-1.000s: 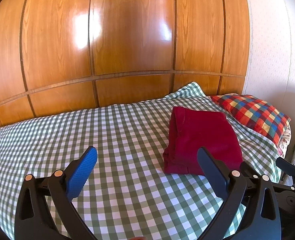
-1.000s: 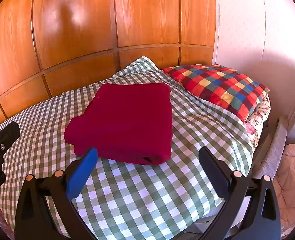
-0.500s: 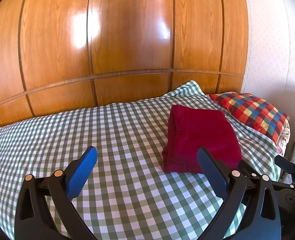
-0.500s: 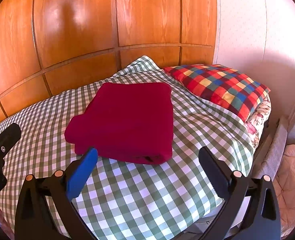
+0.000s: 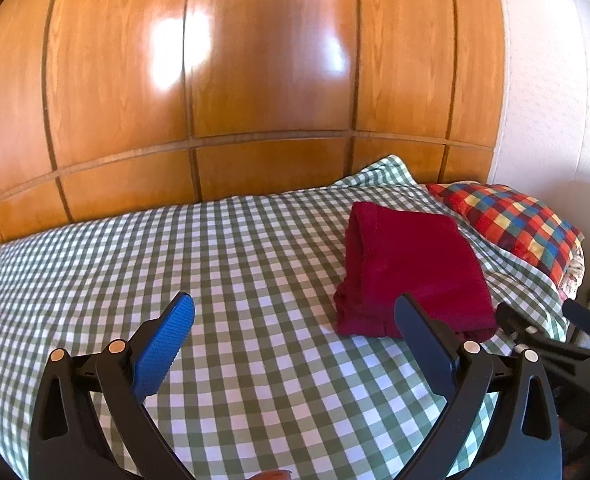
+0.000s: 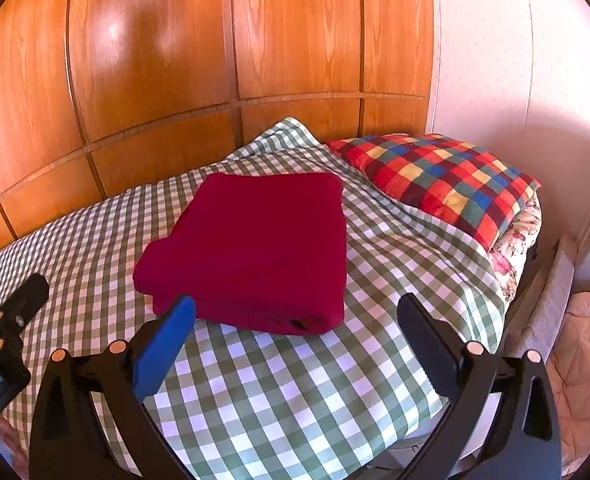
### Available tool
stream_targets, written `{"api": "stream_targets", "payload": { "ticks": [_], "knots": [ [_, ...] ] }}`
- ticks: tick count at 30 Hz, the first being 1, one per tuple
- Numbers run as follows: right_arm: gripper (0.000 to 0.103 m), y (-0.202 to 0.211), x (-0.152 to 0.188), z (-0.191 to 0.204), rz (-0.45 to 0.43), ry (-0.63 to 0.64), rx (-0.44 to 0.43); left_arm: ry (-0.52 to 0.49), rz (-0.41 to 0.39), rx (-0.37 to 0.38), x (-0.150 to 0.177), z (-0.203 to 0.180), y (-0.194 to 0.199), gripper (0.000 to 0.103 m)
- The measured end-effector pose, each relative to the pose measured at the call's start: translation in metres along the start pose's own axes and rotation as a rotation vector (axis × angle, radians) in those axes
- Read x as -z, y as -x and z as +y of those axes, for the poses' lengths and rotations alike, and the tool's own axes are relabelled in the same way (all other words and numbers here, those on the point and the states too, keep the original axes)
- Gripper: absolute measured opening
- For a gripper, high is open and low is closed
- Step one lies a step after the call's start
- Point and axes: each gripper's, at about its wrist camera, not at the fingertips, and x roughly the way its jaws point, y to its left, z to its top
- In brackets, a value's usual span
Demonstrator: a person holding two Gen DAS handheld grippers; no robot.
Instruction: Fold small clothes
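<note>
One folded red garment [image 6: 255, 248], one plaid pillow [image 6: 435, 176], two tongs [image 5: 295, 316] [image 6: 295, 316]

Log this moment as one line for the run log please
phase: fold done | red garment: folded, flat on checked bedcover | left gripper: open, empty | right gripper: open, empty

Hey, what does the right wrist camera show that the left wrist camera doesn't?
Only the right wrist view shows the floral fabric under the plaid pillow, the pink quilted bedding beside the bed, and the red garment's near folded edge.

Only the left wrist view shows the long bare stretch of checked sheet left of the garment.

Both show the folded red garment on the checked sheet, the plaid pillow, the wooden panelling, and both hand-held grippers open, left and right, neither touching the garment.
</note>
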Motion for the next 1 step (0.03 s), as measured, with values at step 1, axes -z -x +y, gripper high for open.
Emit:
{"api": "stream_targets", "payload": {
  "ticks": [1],
  "knots": [
    [0.101,0.0002,-0.0008,0.0005,-0.001,0.003,-0.004,0.01,0.008,-0.001,0.0009,0.0033,-0.0016,0.099]
  ]
}}
